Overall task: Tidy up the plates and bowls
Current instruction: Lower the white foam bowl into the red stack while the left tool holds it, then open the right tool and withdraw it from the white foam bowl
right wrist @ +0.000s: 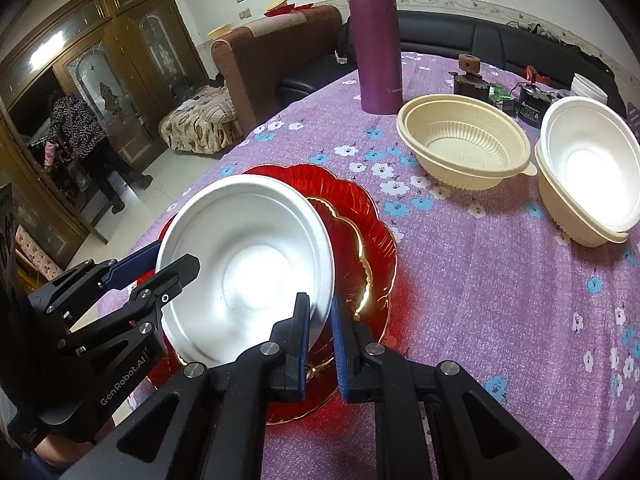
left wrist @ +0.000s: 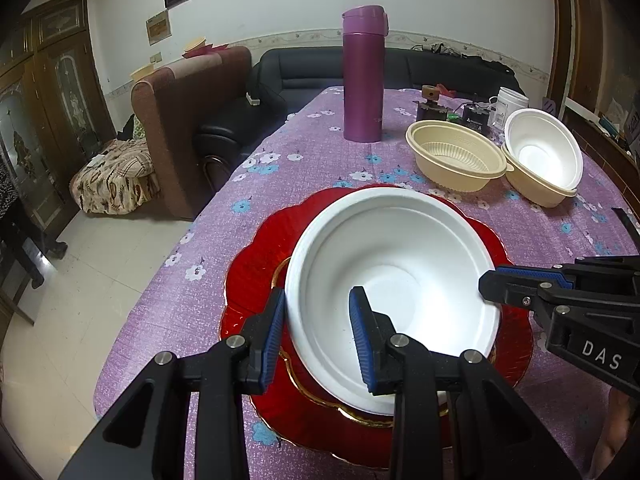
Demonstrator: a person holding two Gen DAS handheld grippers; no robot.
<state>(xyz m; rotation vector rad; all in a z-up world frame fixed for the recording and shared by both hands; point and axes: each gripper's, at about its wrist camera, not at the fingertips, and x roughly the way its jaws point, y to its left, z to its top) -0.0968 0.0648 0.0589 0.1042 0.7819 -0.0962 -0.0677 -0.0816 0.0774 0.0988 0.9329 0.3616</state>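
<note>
A white bowl (left wrist: 392, 280) (right wrist: 248, 248) sits slightly tilted over a red scalloped plate (left wrist: 248, 272) (right wrist: 360, 208), which has a smaller gold-edged red plate on it. My left gripper (left wrist: 319, 328) (right wrist: 176, 254) is shut on the bowl's near-left rim, one pad outside the wall and one inside. My right gripper (right wrist: 320, 320) (left wrist: 490, 286) clamps the opposite rim, its pads nearly together. Whether the bowl's base touches the plates is hidden.
A ribbed beige bowl (left wrist: 456, 160) (right wrist: 464, 140) stands behind, beside a second white bowl nested in another beige one (left wrist: 540, 152) (right wrist: 588, 172). A tall purple flask (left wrist: 363, 76) (right wrist: 376, 40) and small clutter stand further back. The floral-clothed table (left wrist: 280, 184) drops off at the left. A person (right wrist: 80, 132) stands by the cabinet.
</note>
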